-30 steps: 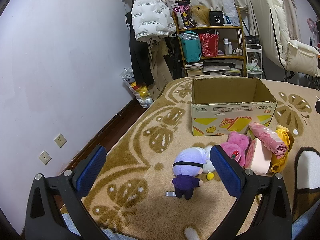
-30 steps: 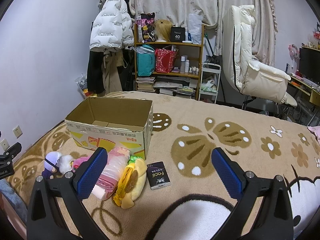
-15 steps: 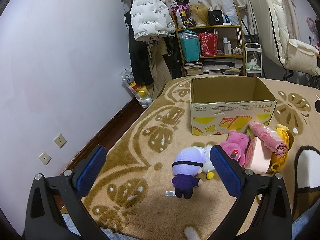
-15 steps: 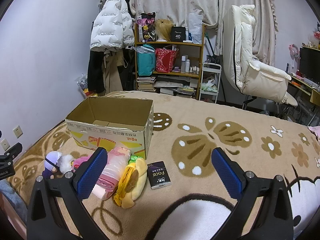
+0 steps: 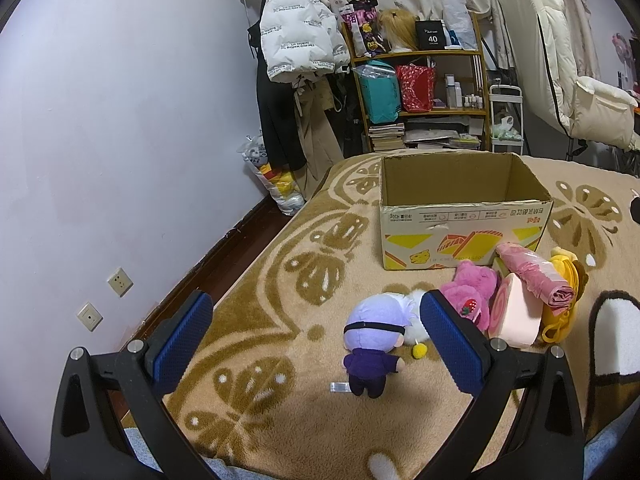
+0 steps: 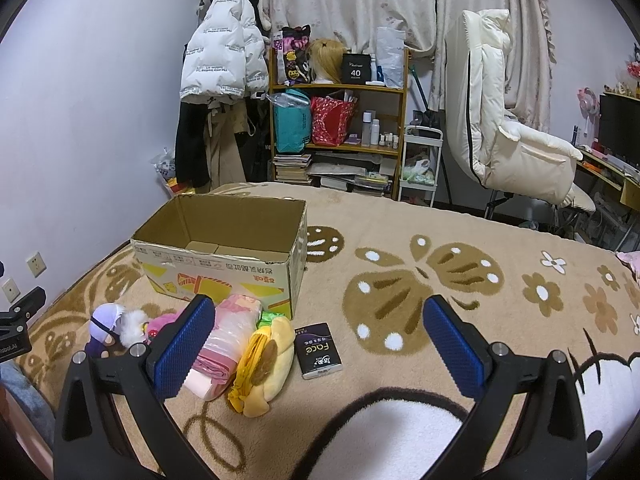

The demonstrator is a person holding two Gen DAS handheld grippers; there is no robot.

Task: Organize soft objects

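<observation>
Black "Face" packet [image 6: 318, 351]; each hand-held gripper [image 5: 316, 330] [image 6: 314, 340] gapes wide, holding nothing.

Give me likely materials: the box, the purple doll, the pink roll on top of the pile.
Box: corrugated cardboard, matte, with printed sides and ragged cut edges.
Purple doll: plush fabric, smooth pile, soft rounded seams.
Pink roll: probably soft goods in clear plastic film, judging by the glossy wrinkles; contents unclear.

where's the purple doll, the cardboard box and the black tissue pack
purple doll [image 5: 376, 326]: left wrist view, on its lilac head
cardboard box [image 6: 224, 270]: right wrist view, on its printed front wall
black tissue pack [image 6: 318, 350]: right wrist view, on its top face
</observation>
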